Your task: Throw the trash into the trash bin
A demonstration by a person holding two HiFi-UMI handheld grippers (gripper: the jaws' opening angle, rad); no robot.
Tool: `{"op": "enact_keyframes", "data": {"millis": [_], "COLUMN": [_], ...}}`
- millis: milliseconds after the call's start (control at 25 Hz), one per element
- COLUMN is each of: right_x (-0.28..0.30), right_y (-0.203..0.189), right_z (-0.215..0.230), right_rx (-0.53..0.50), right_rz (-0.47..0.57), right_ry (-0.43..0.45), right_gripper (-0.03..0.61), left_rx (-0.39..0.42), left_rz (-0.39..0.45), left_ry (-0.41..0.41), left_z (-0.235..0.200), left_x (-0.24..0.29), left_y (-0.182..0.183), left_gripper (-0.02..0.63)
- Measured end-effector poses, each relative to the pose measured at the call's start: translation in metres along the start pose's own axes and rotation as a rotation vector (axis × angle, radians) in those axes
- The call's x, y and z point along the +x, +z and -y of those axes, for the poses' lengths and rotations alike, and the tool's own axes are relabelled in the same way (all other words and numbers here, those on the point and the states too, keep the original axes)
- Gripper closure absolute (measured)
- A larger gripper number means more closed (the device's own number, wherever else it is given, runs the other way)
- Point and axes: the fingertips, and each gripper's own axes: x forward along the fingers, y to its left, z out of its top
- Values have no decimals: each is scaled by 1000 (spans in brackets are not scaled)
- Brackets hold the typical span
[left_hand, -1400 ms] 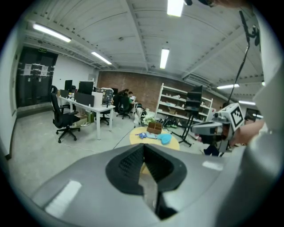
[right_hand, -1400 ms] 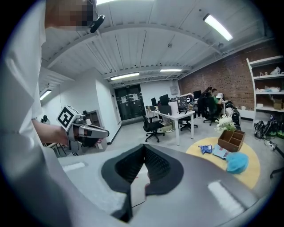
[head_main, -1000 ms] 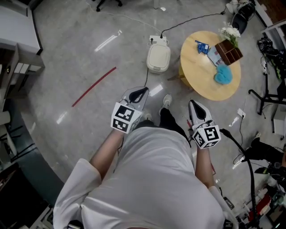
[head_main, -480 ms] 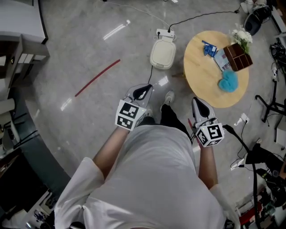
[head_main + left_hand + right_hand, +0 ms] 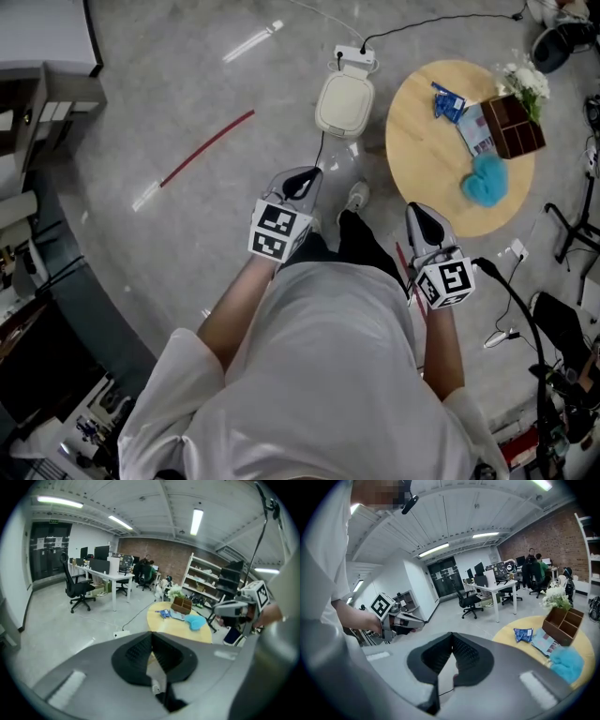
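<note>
Approaching the round table (image 5: pixel 422 159) at 1 o'clock, open the right gripper (image 5: pixel 424 220) early, then reach for the blue wrapper (image 5: pixel 447 101) on it. Its jaws and the left gripper's (image 5: pixel 300 183) are together, empty. The white trash bin (image 5: pixel 344 101) stands at 12 o'clock. Versus 1 second ago, both grippers sit nearer the table.

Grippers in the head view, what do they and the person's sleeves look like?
The left gripper and right gripper have pale grey tapered shells, black ribbed pads, and each a white cube of black square markers. The sleeves are white, loose, short.
</note>
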Motion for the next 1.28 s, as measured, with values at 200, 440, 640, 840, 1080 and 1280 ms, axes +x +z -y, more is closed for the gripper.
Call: {"op": "enact_keyframes", "data": {"millis": [200, 440, 640, 840, 1080, 1280], "right_x": [12, 21, 27, 36, 53, 69], "right_y": [-7, -20, -23, -20, -24, -32], "right_z": [21, 38, 50, 63, 71, 72], "right_rx": [-6, 25, 37, 48, 76, 127], "right_rz": [-36, -73, -80, -77, -94, -94], "right_ry": [35, 62, 73, 52, -8, -66], "right_gripper": [578, 578, 578, 578, 578, 578], "left_rx": [-37, -63, -50, -41, -40, -9], "left_rz": [-60, -123, -132, -143, -184, -222], "left_ry": [29, 35, 23, 17, -30, -76], "left_z": [-11, -20, -19, -25, -40, -57], "left_x": [45, 87, 108, 114, 124, 146], "left_y": [-14, -23, -14, -10, -21, -32], "left_gripper": [611, 611, 611, 611, 611, 611]}}
